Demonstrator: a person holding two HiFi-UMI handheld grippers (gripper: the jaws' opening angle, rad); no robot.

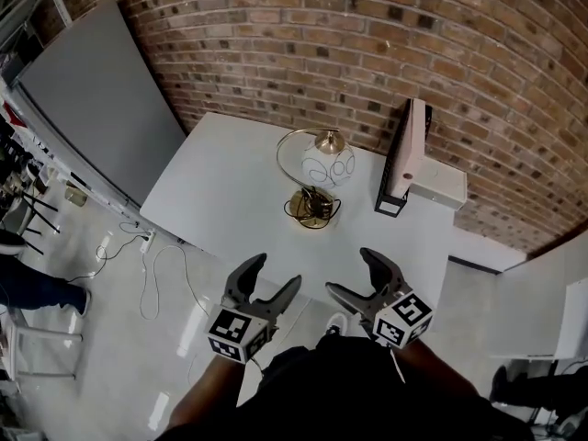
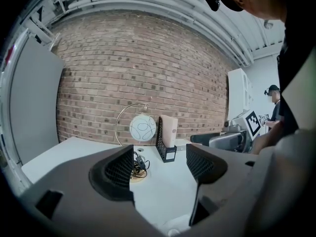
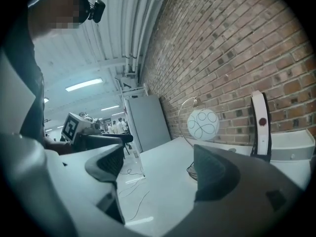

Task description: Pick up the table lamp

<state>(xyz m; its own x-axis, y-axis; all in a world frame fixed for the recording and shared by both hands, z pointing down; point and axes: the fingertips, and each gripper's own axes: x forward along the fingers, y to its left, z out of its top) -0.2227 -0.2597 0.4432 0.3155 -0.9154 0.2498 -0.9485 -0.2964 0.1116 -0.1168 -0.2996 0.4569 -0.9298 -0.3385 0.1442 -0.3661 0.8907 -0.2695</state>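
Brick wall fills the far side, 12 o'clock in the head view. A grey panel leans at 10 o'clock. The white table sits btwn me and the wall, near edge just ahead of both tools.

On it, at 1 o'clock, a black file holder stands upright w/ a white box touching its far side. The table lamp is dead ahead at 12, roughly mid-table: thin gold arc, white globe hanging under it, small round base w/ its cord bundled on top. The holder is near the lamp's 3 o'clock, apart from it.

Left gripper and right gripper both hover over the near table edge, jaws spread wide, nothing btwn them. Each gripper view shows only bare tabletop and the distant lamp past the pads. So I'm at approach, no contact yet.

What worries me:
- The globe hangs free, so a grab on the arc prob sets it swinging, and a jaw could knock it.
- The arc is thin and rounded; it could slip or twist in the pads.
- The bundled cord may catch a jaw or drag as the base lifts.
- If the right tool comes in wide at 3 o'clock, it could clip the holder and topple it.
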